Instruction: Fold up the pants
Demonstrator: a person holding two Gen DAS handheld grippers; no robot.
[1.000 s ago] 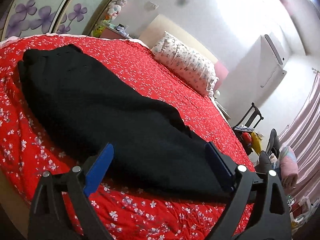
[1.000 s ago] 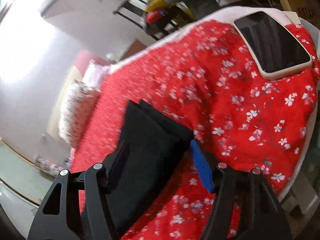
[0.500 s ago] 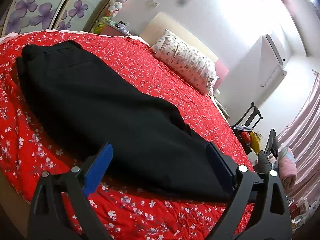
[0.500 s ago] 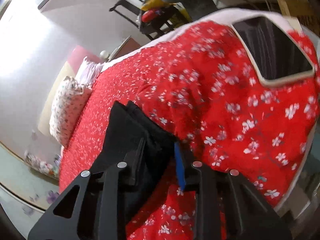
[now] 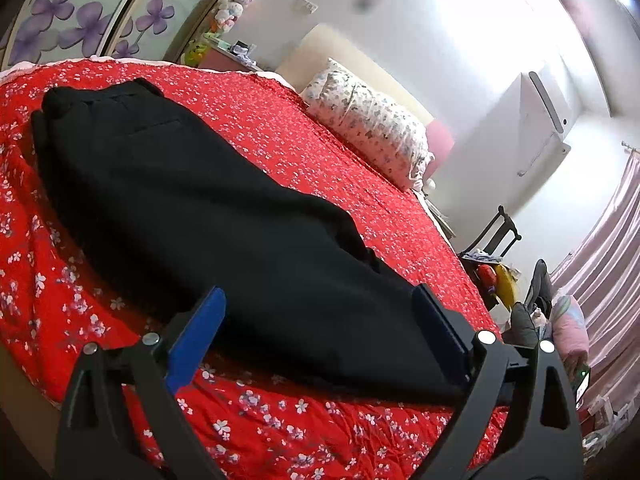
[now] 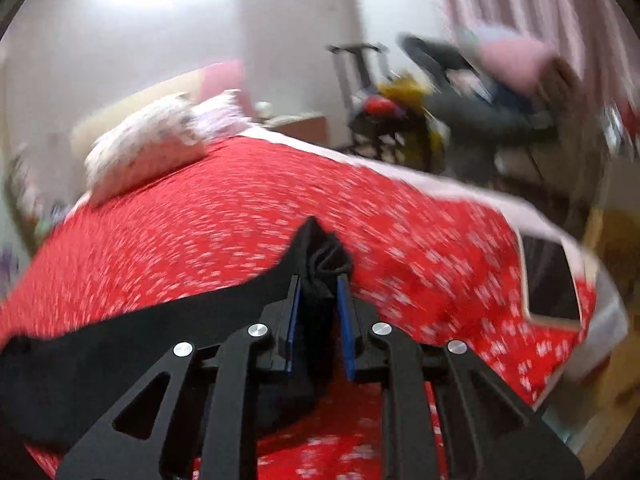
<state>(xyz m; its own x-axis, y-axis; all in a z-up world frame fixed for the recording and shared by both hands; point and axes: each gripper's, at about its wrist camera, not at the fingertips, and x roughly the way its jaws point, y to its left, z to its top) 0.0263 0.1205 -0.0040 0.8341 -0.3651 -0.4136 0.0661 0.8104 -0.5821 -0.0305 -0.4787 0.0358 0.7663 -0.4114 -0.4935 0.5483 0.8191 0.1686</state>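
Black fabric of the pants [image 5: 224, 216] is spread lengthwise on the red floral bedspread [image 5: 304, 160], apparently already doubled leg over leg, the waistband at the far end in the left wrist view. The leg ends [image 6: 320, 256] are pinched between the pressed-together fingers of the right gripper [image 6: 318, 320] and raised slightly off the bed. The left gripper [image 5: 320, 328] is held with fingers spread wide above the near edge, gripping nothing. The crosswise fold toward the waistband is judged not yet made. A phone [image 6: 552, 280] lies near the bed corner.
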